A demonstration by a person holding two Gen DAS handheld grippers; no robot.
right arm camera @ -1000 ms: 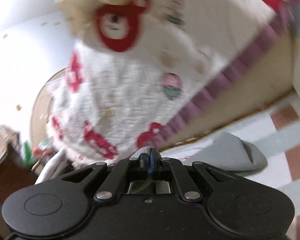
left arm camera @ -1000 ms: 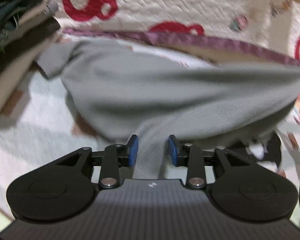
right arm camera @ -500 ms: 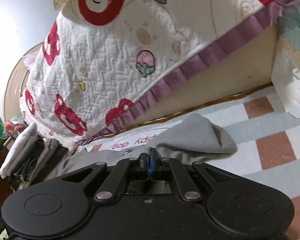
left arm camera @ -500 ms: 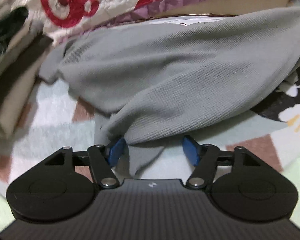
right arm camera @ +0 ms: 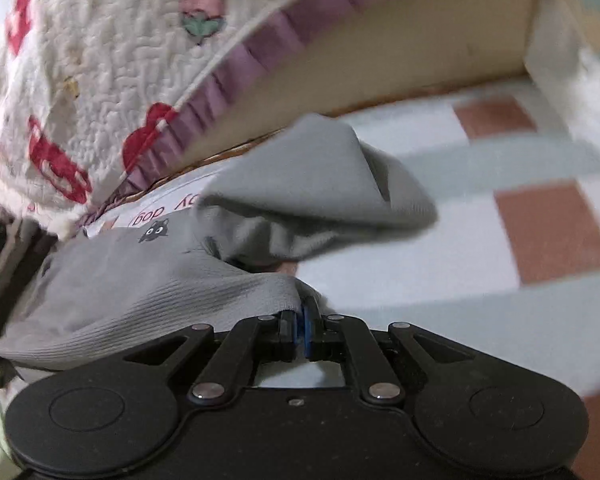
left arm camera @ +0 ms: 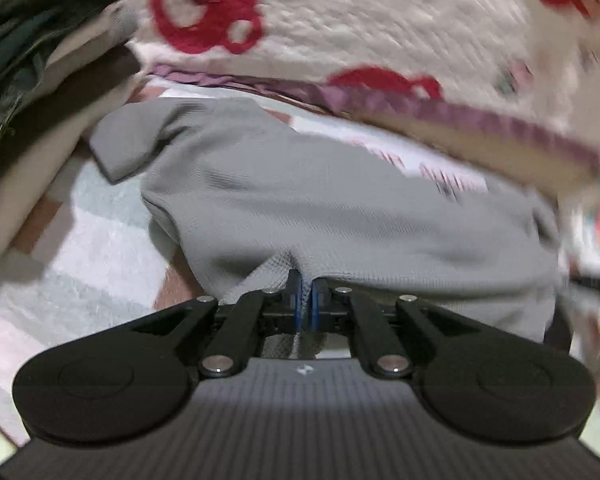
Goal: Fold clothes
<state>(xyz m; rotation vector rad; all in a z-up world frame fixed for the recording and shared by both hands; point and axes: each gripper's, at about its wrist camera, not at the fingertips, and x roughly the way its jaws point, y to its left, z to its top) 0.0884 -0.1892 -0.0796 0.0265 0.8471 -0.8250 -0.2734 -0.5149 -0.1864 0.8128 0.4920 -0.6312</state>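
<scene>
Grey ribbed garment (left arm camera: 340,208) lies spread on the checked floor mat (right arm camera: 460,248) beside the quilted bed (left arm camera: 380,20), pinched at its near hem for folding. Left gripper (left arm camera: 303,300), wide apart half a second ago, is now clamped on it; right gripper (right arm camera: 298,326) grips the hem, jaws easing open

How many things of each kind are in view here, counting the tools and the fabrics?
Grey garment: 1
Hand-held grippers: 2 (left hand-held gripper shut on the garment; right hand-held gripper jaws opening, garment edge between them)
Pile of folded clothes: 1
Bear-print quilt: 1
Checked mat: 1
Total: 6
</scene>
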